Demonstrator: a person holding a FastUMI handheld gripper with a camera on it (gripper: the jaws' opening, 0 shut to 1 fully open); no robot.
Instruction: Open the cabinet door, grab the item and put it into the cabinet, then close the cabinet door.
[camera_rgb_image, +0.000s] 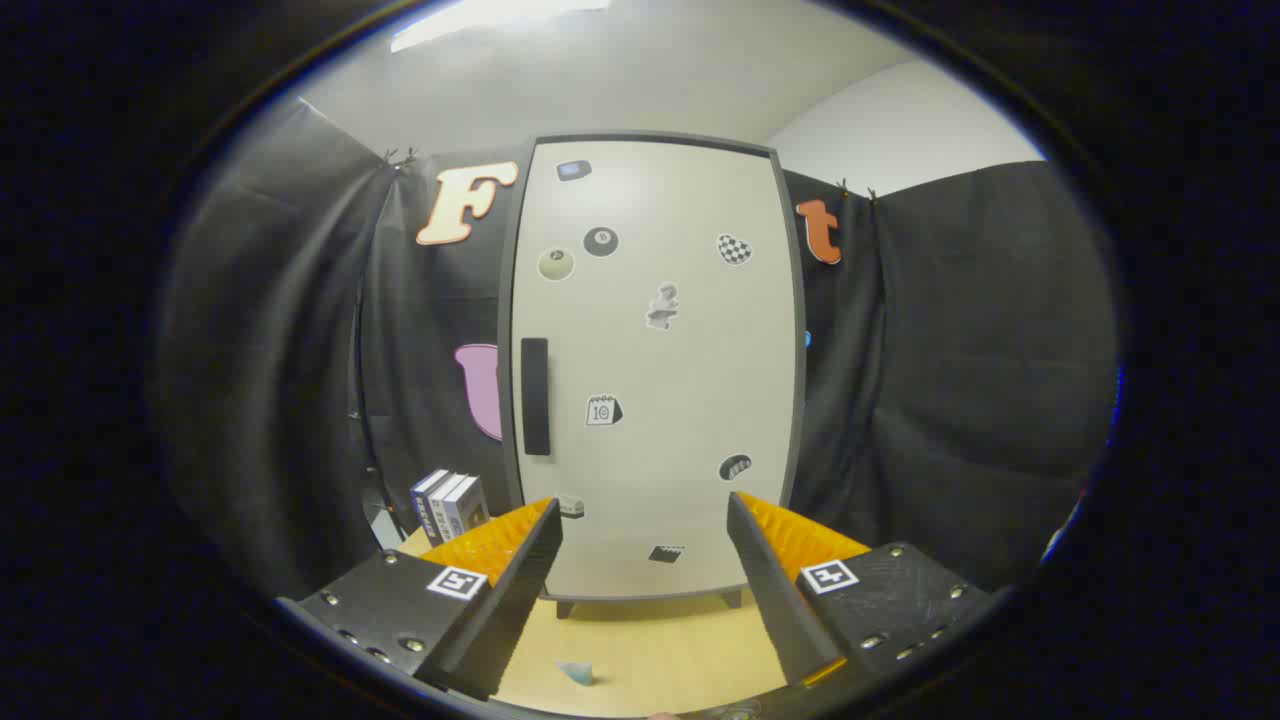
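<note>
The gripper (645, 520) hangs with its fingers (520, 580) spread wide apart and nothing between them, above a yellowish wooden tabletop (660, 650). A small pale bluish scrap (578, 672) lies on that tabletop between the fingers, low and near the left one; what it is cannot be told. Just beyond the fingertips stands the cabinet (650, 370), upright on short dark feet, its cream door (690, 400) closed inside a grey frame. A black vertical handle (535, 396) sits along the door's left edge, and small stickers (601, 241) dot the panel. To the left of the cabinet, beside the left finger, a few books (450, 505) stand upright with their spines facing out. Black cloth (960, 380) hangs behind and to both sides.
</note>
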